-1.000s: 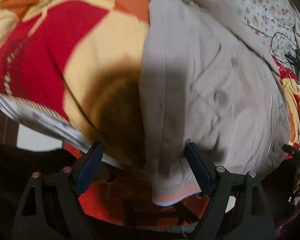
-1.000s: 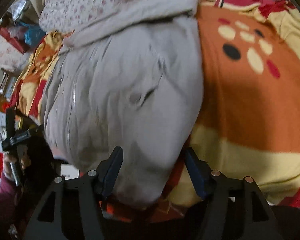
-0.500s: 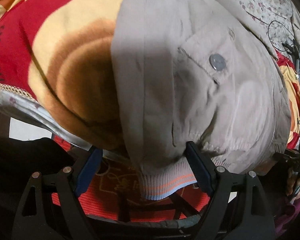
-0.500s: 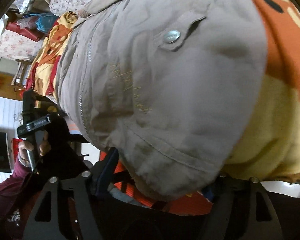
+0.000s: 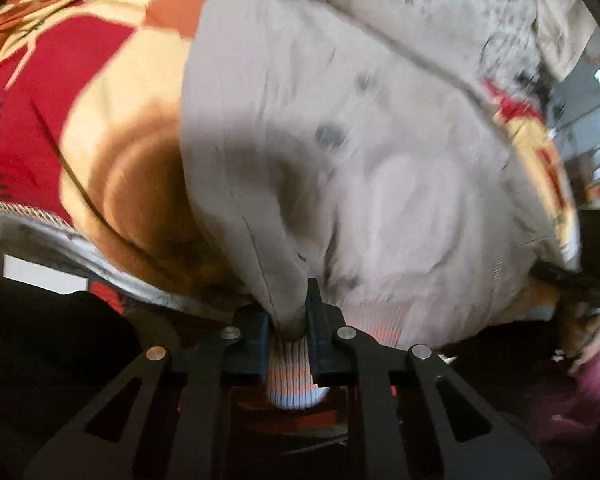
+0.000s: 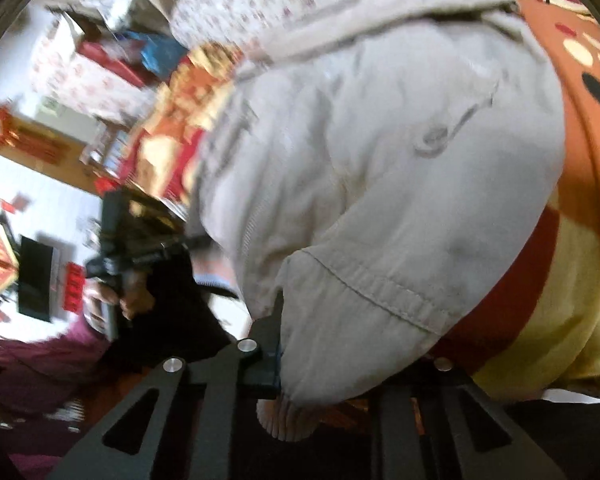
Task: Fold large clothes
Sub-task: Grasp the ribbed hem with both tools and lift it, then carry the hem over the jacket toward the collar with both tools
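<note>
A beige jacket (image 5: 364, 152) with snap pockets lies spread on a red, orange and yellow blanket (image 5: 84, 92). My left gripper (image 5: 288, 328) is shut on the jacket's ribbed, orange-striped hem (image 5: 290, 380) at its left bottom corner. In the right wrist view the jacket (image 6: 380, 152) fills the middle. My right gripper (image 6: 300, 352) is shut on its other bottom corner; the cloth drapes over and hides the right finger, and the ribbed hem (image 6: 288, 416) hangs below. The left gripper (image 6: 116, 240) shows at the left, held in a hand.
A floral sheet (image 5: 480, 4) lies beyond the jacket's collar. The blanket (image 6: 572, 208) extends to the right of the jacket. The bed edge is just under both grippers. Room furniture and red wall decorations (image 6: 4, 252) show at the left.
Both grippers were open around the hem corners and have now shut on them. The cloth bunches up at each grip and the views have tilted up.
</note>
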The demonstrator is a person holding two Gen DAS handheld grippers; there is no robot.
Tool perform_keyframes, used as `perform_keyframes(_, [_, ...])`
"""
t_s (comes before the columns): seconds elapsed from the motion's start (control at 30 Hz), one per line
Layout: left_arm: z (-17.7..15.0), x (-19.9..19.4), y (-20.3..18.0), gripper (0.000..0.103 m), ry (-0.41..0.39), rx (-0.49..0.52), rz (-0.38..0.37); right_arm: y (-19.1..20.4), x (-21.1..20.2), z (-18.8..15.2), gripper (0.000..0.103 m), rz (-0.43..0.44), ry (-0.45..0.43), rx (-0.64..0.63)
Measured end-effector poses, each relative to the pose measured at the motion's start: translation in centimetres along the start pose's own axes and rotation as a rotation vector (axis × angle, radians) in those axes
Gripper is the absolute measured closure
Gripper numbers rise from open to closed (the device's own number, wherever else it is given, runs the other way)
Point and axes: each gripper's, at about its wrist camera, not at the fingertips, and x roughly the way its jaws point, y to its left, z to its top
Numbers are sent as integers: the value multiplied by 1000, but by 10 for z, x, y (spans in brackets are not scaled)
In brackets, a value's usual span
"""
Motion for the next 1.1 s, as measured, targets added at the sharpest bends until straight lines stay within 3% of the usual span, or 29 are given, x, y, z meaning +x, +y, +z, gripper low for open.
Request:
perform_keyframes(0.07, [8,-28,8,91,-56,9,-23,4,-11,7,89,60,-64,13])
perform_keyframes(0.23, [48,-76,-4,91,-226,55,-28,15,-37,35,91,117,-194,-9])
perform_keyframes(0.37, [104,-92,-2,91,-325,33,-55,19,-74,66,91,113,-298,-33])
perform_keyframes(0.47, [148,-96,-5,91,-404,28,-25,14,-114,93,91,93,-373,-31])
perform_keyframes(0.53, [180,-89,-8,92,-432,13,-20,6,-118,117,91,89,-412,-11])
perform_keyframes(0.77, [278,-45,-7,92,-459,-60,52,-45,-94,219,91,36,-454,98])
perform_keyframes(0.9, [328,-4,-2,92,-424,-91,111,-87,-65,273,91,11,-452,176])
perform_keyframes(0.97, [348,20,5,88,-379,-115,108,-108,-49,291,81,5,-438,215])
perform_keyframes(1.0, [356,32,13,86,-357,-150,108,-118,-42,299,75,-26,-424,239])
perform_keyframes(1.03, [359,37,18,77,-341,-173,96,-128,-37,307,59,-70,-408,268])
perform_keyframes(1.1, [362,38,29,55,-313,-218,81,-137,-42,310,56,-87,-421,295])
